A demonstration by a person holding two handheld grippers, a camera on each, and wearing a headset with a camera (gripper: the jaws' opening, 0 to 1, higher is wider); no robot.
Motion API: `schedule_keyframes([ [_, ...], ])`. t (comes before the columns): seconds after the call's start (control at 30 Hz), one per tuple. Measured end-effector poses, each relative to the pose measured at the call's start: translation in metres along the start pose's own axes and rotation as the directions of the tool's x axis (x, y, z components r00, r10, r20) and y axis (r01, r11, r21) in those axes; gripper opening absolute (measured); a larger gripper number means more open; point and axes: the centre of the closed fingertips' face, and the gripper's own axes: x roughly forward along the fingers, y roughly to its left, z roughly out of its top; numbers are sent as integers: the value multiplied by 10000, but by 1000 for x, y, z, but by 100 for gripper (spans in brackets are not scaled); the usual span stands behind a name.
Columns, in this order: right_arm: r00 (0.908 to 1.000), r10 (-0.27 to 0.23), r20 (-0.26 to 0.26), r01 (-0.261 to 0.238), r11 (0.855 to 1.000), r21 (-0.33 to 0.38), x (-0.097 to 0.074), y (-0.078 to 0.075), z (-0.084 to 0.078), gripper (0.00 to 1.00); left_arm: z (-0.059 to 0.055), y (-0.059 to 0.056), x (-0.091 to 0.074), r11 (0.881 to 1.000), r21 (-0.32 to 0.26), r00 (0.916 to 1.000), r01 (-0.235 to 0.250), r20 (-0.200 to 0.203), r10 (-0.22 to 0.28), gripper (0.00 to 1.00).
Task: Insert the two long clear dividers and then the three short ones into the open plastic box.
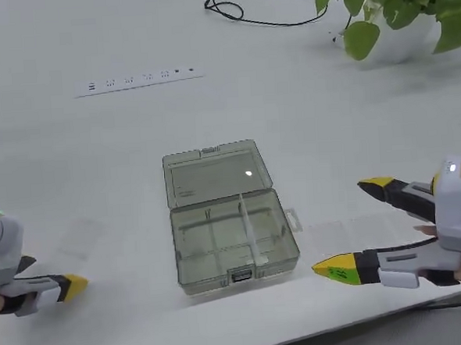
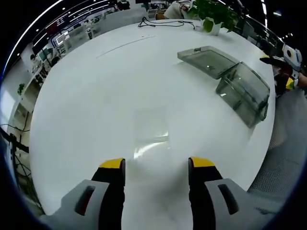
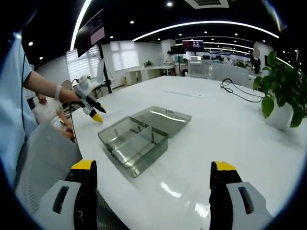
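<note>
Closest to us are the yellow-tipped fingers of our left gripper (image 2: 157,165). They are apart and hold nothing. Just ahead of them, in line with the gap, a clear divider (image 2: 150,138) lies flat on the white bench (image 2: 86,96). We cannot tell if it is a long one or a short one.

The fingers of our right gripper (image 1: 351,226) are wide apart too, with nothing in them. Faint clear pieces (image 1: 337,230) lie on the bench right by their tips.

The open plastic box (image 1: 207,232) sits on the bench between our two pairs of fingers, nearer the right pair. Its lid (image 1: 215,173) lies flat on the side away from us. A clear strip (image 1: 250,232) stands inside the box. Far past all the fingers we see a green plant (image 1: 396,6) and a black cable (image 1: 224,10).
</note>
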Motion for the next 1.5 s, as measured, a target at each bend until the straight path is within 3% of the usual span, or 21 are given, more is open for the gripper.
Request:
schedule_keyframes([
  [0.43, 9999, 116, 7, -115, 9997, -231, -2, 1, -2, 97, -2, -1, 5, 9997, 223, 9974, 68, -713, -52, 42],
  [0.53, 9998, 192, -55, -194, 9992, -363, -2, 3, -3, 97, 1, 2, 6, 10000, 53, 9966, 26, -822, -22, 41],
  [0.87, 9996, 292, 26, -291, 9991, -315, -2, 5, -2, 97, 2, 0, 8, 9998, 89, 9898, 203, -1414, -188, 33],
  [1.5, 9983, 513, -260, -518, 9985, -192, 2, 12, -8, 95, -2, 5, 6, 9978, -642, 9877, 156, -1540, -254, 30],
])
